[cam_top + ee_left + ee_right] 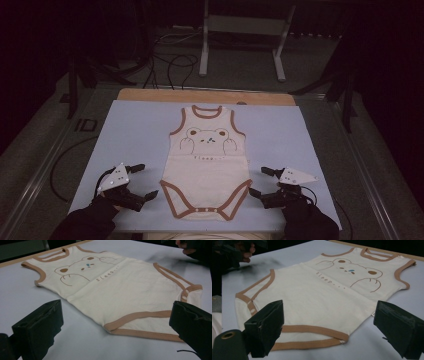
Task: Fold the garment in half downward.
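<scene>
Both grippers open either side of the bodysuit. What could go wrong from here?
1. The bodysuit lies flat on the blue mat, so the left gripper or right gripper might pinch only the top layer at a leg opening, or slide over it.
2. Jaws pushing in along the mat could bunch the brown trim.
3. Uneven closing may drag the garment askew.

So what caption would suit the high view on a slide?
Cream bear-print bodysuit lies flat on a pale blue table, an open gripper either side: left, right.
</scene>
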`<state>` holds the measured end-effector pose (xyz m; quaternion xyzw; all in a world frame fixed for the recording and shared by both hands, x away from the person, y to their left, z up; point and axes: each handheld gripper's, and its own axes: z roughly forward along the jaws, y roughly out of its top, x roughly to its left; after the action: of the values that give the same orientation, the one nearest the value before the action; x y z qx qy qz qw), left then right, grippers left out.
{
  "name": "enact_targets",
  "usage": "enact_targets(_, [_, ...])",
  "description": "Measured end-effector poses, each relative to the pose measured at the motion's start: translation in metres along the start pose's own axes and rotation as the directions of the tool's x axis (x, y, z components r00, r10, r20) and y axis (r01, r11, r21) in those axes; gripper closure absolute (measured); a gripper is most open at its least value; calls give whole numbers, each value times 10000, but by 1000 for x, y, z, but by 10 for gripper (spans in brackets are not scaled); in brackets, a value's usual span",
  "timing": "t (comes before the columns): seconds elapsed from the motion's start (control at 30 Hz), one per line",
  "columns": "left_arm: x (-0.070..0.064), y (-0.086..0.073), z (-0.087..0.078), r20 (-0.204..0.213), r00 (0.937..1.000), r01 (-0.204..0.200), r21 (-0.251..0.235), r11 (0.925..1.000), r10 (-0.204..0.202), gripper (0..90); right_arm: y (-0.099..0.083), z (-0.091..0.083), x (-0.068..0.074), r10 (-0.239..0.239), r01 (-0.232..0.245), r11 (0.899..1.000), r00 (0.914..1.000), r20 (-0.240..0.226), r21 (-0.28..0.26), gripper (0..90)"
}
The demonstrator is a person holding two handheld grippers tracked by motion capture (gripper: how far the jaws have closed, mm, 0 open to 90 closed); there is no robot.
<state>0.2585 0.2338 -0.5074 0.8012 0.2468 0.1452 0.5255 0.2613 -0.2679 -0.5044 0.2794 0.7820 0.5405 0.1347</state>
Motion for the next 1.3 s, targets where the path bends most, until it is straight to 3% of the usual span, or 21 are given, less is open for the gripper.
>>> enact_targets(0.3, [-1, 0, 1, -170, 9998, -62, 284, 9996, 67, 0, 0, 2, 2, -43, 43, 9995, 10000, -28, 318, 96])
enact_targets(0.73, [-9, 11, 2, 321, 9981, -544, 387, 9978, 531, 0, 7, 0, 9, -316, 313, 9981, 9995, 34, 531, 96])
enact_targets(0.97, [-11, 18, 2, 544, 9967, -620, 275, 9977, 605, 0, 24, -6, 17, -247, 252, 9990, 9996, -142, 371, 96])
enact_targets(1.03, [-9, 19, 1, 591, 9973, -442, 224, 9988, 428, 0, 30, -8, 20, -336, 339, 9990, 9994, -113, 277, 96])
enact_targets(1.3, [-6, 38, -5, 526, 9967, -620, 77, 9980, 615, 0, 55, -16, 21, -596, 594, 9981, 9982, 100, 137, 97])
